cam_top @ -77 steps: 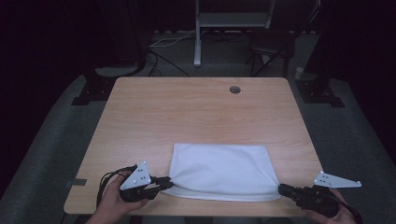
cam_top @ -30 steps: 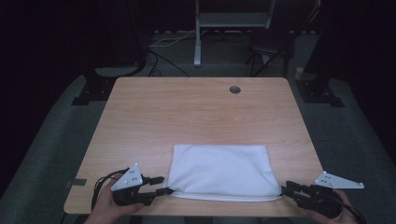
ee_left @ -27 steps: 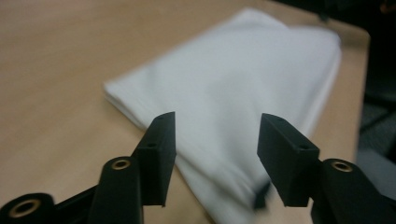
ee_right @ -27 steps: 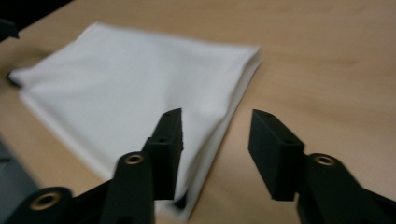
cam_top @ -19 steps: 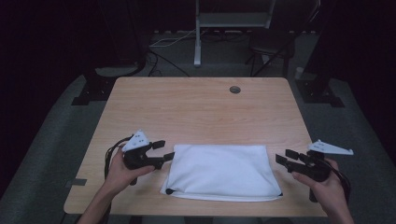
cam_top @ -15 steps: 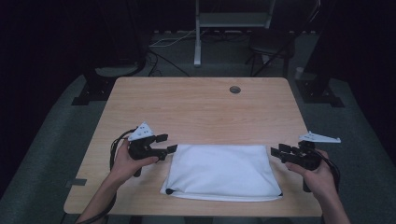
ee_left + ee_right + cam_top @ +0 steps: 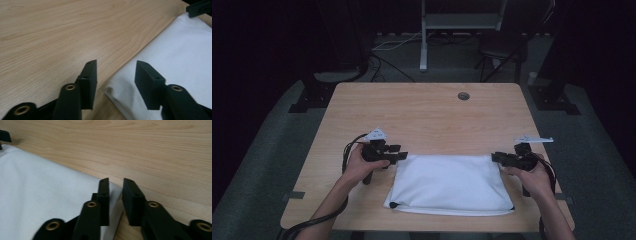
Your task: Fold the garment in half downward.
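A white folded cloth [image 7: 451, 184] lies flat on the wooden counter [image 7: 427, 115], toward the person's edge and roughly centred across it. The left tool [image 7: 399, 156] sits at the cloth's far left corner, and in the left gripper view that corner [image 7: 112, 90] lies between its jaws, which have just been closing but stand half apart with daylight on both sides, so nothing is pinched. The right tool [image 7: 495, 157] sits at the cloth's far right corner; its jaws have also just been closing and are now narrow, with the corner's edge [image 7: 115, 192] running into the slim gap between them, though the pads do not plainly press on it. The cloth looks light, soft and limp, several layers thick where it is folded, so it will likely sag and droop when lifted rather than keep its shape. The two far corners are the sensible places to take hold, each pinched through all layers at once; a shallow bite may catch just the top layer and let the fold fall open. A smooth counter beneath it means the cloth could slide if pushed.
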